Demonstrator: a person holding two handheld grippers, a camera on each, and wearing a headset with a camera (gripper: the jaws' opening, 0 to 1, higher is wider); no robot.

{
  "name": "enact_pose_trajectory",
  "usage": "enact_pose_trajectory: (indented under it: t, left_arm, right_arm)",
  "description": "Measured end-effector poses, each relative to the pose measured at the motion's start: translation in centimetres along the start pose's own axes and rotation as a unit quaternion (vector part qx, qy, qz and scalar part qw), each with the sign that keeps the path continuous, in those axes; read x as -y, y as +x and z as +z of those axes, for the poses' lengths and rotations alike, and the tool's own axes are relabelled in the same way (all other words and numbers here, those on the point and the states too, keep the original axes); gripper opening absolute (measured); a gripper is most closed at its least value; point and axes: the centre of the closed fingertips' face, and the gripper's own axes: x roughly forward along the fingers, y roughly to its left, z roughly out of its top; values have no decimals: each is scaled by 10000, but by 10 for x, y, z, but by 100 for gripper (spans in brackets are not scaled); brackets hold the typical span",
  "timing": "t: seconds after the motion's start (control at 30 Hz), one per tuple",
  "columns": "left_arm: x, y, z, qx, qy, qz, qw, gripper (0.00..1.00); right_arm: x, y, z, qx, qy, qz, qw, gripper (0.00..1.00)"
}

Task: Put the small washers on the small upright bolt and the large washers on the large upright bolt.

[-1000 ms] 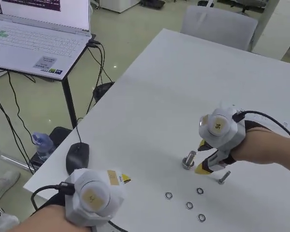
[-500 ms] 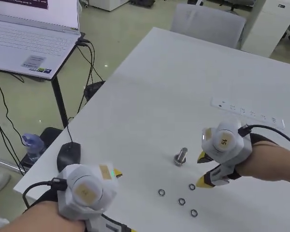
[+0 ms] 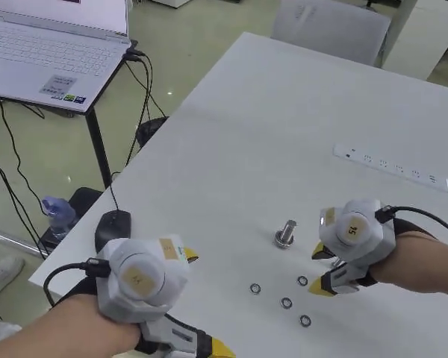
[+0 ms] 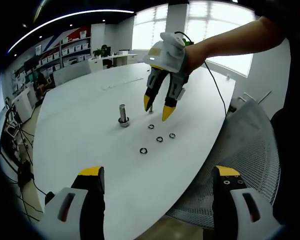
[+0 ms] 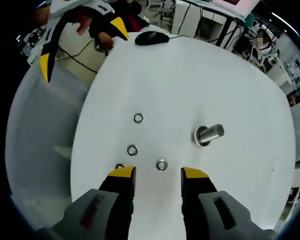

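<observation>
Right tongs [image 3: 320, 271]: open by a narrow gap and holding nothing. They hang low near the near edge of the surface [image 3: 284, 112], tips down, just beside the washers.
Left tongs [image 3: 205, 301]: spread wide and empty, by the near left corner of the surface, well apart from the work.
Washers [image 3: 287, 303]: four flat rings lie loose in a small cluster near the near edge. None is on a bolt. In the right gripper view one lies just ahead of the tips and another is half hidden by a jaw.
Large bolt [image 3: 286, 233]: stands head down, just inward of the cluster, with a bare shaft.
Small bolt [image 4: 150, 106]: in the left gripper view a thin pin stands right by the right tongs' tips. It is likely this bolt, but it is too small to be sure.
Risk, slipping: the rings are thin and lie flat on a smooth top. Tips that close on one could skid it aside, possibly over the near edge.
Risk, mix-up: the four rings look alike in size from here, so one could end up on the wrong bolt.
Risk, knocking: the pin stands right by the right tongs' tips, so a careless dip or swing could tip it. The large bolt is near enough to be bumped too.
</observation>
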Motion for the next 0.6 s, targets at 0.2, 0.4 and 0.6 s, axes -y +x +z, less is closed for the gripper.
enact_pose_trajectory:
  t: [0.2, 0.4, 0.6]
  left_arm:
    - [-1, -2, -3, -53, 3, 42, 10000, 89]
    - [0, 0, -9, -86, -52, 55, 9999, 88]
    - [-1, 0, -13, -119, -109, 52, 9999, 88]
  right_arm:
    - [2, 16, -5, -116, -12, 37, 9999, 33]
    - [5, 29, -9, -167, 25, 61, 9998, 33]
    - [7, 37, -14, -230, 103, 100, 9996, 32]
